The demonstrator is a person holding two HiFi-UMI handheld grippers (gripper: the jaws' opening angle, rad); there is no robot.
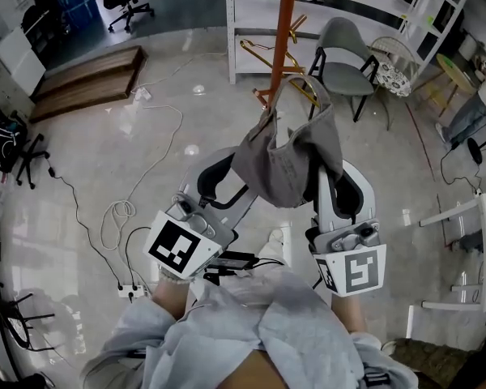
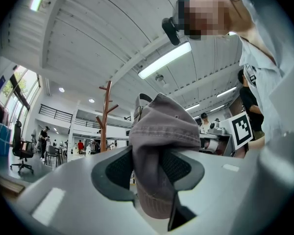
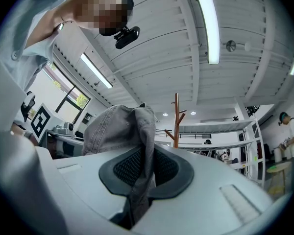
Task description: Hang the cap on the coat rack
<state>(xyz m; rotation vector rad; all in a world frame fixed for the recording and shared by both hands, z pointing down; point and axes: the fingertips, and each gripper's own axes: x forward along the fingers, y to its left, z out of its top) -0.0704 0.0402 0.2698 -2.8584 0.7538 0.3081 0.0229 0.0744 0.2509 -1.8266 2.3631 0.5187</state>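
**Grey cap gripped by both tongs, short of the coat rack**

In the head view we see the grey cap [image 1: 287,156] held up at the centre of the frame, above the floor [image 1: 146,160], and stretched between the two tools. The left tongs [image 1: 236,173] grip it from 8 o'clock and the right tongs [image 1: 334,173] from 4 o'clock. The crown sags between them.

In the left gripper view, the left tongs [image 2: 149,168] are clenched on a thick fold of the cap [image 2: 161,126], and the dark pads press on the cloth from both sides. In the right gripper view, the right tongs [image 3: 146,168] are likewise clenched on the cap [image 3: 115,129]. Here they pinch a thinner edge of fabric that runs down between the pads.

The orange-brown coat rack [image 1: 285,31] stands at 12 o'clock from the cap in the head view. Its pole rises out of the top of the frame, and its foot shows just behind the cap's upper edge. Both gripper views place the rack well beyond the cap. It stands at 10 o'clock from the cap in the left gripper view [image 2: 106,114] and at 2 o'clock in the right gripper view [image 3: 176,119]. The cap hangs on none of its pegs.

Around the work we note:
- a grey-green chair [image 1: 344,51] at 1 o'clock
- a stack of wooden boards [image 1: 89,79] at 10 o'clock
- a white cable [image 1: 117,213] looping over the floor at 8 o'clock
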